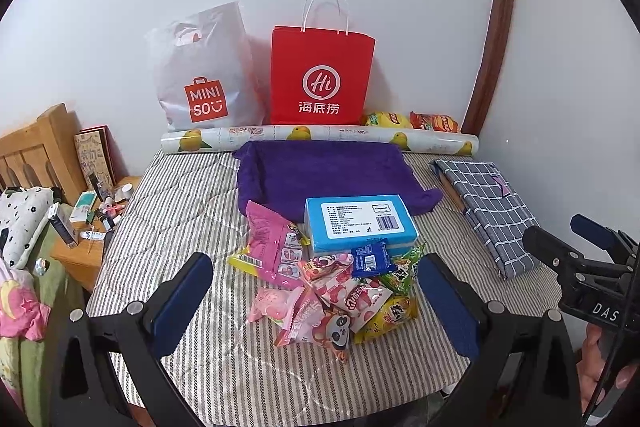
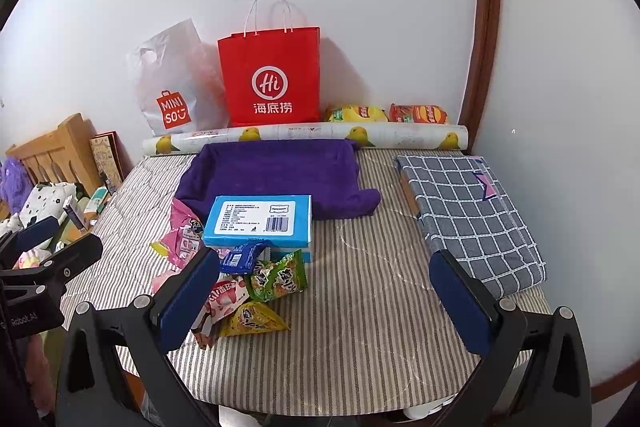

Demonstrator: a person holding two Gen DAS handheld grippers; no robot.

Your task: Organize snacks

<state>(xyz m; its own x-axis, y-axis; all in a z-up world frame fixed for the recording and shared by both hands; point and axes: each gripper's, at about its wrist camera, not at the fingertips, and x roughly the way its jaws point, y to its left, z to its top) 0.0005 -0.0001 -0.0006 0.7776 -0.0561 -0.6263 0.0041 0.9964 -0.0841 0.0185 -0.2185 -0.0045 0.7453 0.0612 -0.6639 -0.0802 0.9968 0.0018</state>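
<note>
A heap of snack packets [image 1: 332,291] lies on the striped table cover [image 1: 180,207], in front of a blue box [image 1: 360,223] with a white label. Pink, red, green and yellow packets make up the heap; a small dark blue packet [image 1: 370,259] leans on the box. My left gripper [image 1: 316,291] hovers open just above the heap, fingers either side of it. In the right wrist view the same heap [image 2: 256,291] and blue box [image 2: 260,219] sit left of centre. My right gripper [image 2: 320,291] is open over bare cover, its left finger [image 2: 188,303] hiding part of the heap.
A purple towel [image 1: 328,175] lies behind the box. Against the wall stand a red paper bag [image 1: 320,79] and a white plastic bag [image 1: 204,75], with a lemon-print roll [image 1: 320,139] and two chip bags [image 1: 408,121] beside them. A folded checked cloth [image 2: 468,215] lies at right. A cluttered bedside stand [image 1: 88,223] is at left.
</note>
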